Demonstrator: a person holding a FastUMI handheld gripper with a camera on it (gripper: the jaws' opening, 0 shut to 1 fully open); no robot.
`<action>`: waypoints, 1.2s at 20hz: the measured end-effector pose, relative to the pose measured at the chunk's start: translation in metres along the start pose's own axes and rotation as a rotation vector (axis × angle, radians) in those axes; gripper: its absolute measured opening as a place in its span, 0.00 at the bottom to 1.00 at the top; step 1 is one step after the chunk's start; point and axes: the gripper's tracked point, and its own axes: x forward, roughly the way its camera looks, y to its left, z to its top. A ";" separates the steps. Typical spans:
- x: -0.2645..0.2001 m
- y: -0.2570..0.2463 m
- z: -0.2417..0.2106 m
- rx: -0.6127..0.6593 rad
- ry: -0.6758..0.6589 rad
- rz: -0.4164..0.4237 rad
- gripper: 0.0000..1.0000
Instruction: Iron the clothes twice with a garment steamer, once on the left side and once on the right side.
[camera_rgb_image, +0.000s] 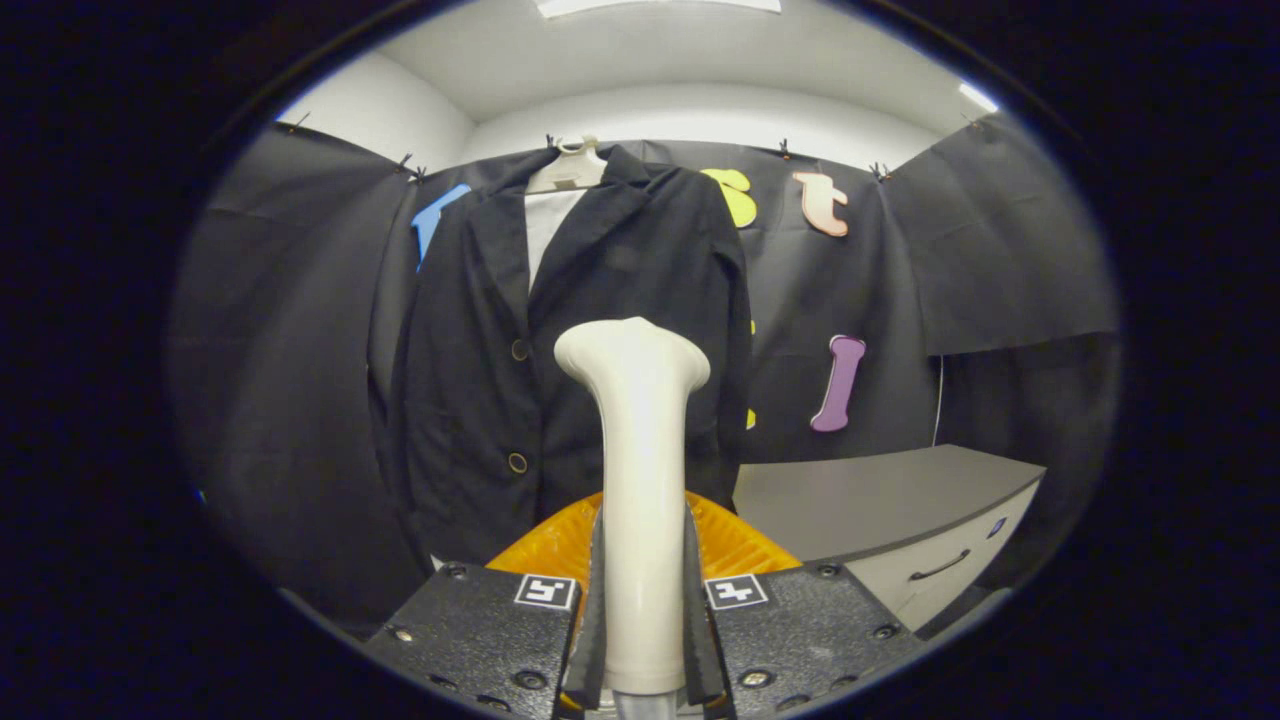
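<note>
A dark jacket (600, 340) with two buttons hangs on a pale hanger (567, 167) against the booth wall, a white shirt (545, 225) showing at its collar. My gripper (643, 600) is shut on the cream handle of the garment steamer (636, 440), both fingers pressing its sides. The steamer stands upright between the fingers, and its wide head sits in front of the jacket's lower middle, a short way off the cloth. An orange ribbed part (560, 545) lies behind the handle, just beyond the fingers.
A grey-topped cabinet (880, 500) with a drawer handle stands to the right of the jacket, below the wall cloth. Black cloth walls close the booth on the left, back and right.
</note>
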 end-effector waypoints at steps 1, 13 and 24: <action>-0.004 -0.001 -0.008 -0.004 0.015 -0.002 0.34; -0.043 0.006 -0.130 -0.052 0.255 0.003 0.34; -0.054 0.006 -0.168 -0.060 0.364 0.010 0.34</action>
